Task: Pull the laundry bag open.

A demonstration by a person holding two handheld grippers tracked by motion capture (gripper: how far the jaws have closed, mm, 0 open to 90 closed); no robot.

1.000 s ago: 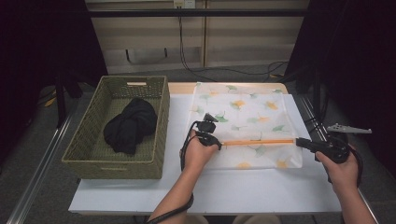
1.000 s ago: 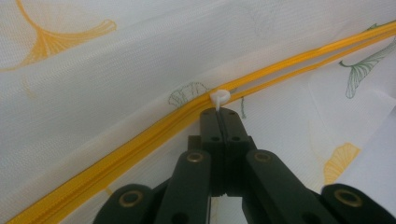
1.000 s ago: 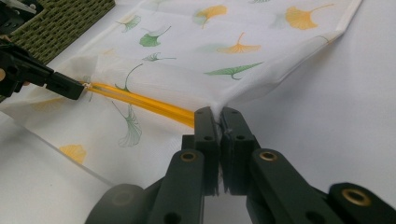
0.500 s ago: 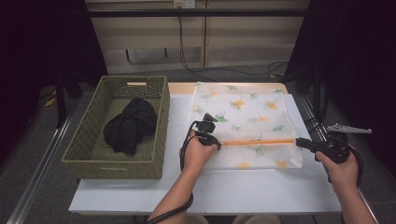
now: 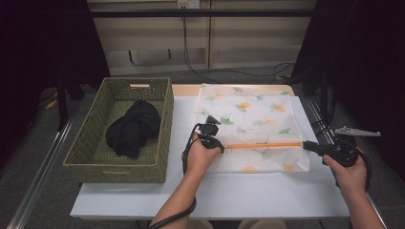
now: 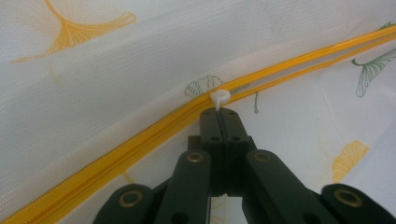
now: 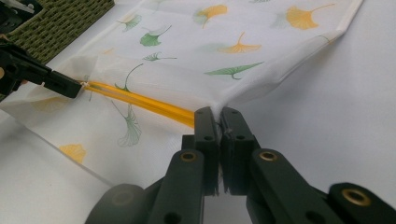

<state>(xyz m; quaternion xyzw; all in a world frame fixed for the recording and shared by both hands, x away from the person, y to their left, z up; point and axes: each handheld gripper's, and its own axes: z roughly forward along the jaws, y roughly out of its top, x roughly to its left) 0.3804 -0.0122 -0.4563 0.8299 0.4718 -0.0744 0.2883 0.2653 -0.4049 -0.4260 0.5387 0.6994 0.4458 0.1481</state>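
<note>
A white mesh bag (image 5: pixel 253 129) printed with ginkgo leaves lies flat on the white table (image 5: pixel 215 191), toward the centre and 2 o'clock side. An orange zipper (image 5: pixel 262 144) runs across its near part from 9 o'clock to 3 o'clock.

The left gripper (image 5: pixel 216 143) sits at the zipper's 9 o'clock end. In the left gripper view its jaws are pressed together on the small white zipper pull (image 6: pixel 219 98), which stands just above the black tips (image 6: pixel 219 116).

The right gripper (image 5: pixel 308 145) is at the bag's 3 o'clock edge. In the right gripper view its jaws (image 7: pixel 217 116) are closed on the bag's fabric at the end of the zipper, and the cloth rises in a taut fold from that pinch.

At 9 o'clock on the table stands a woven basket (image 5: pixel 165 124) holding a bundle of black cloth (image 5: pixel 133 128), well apart from the bag.
</note>
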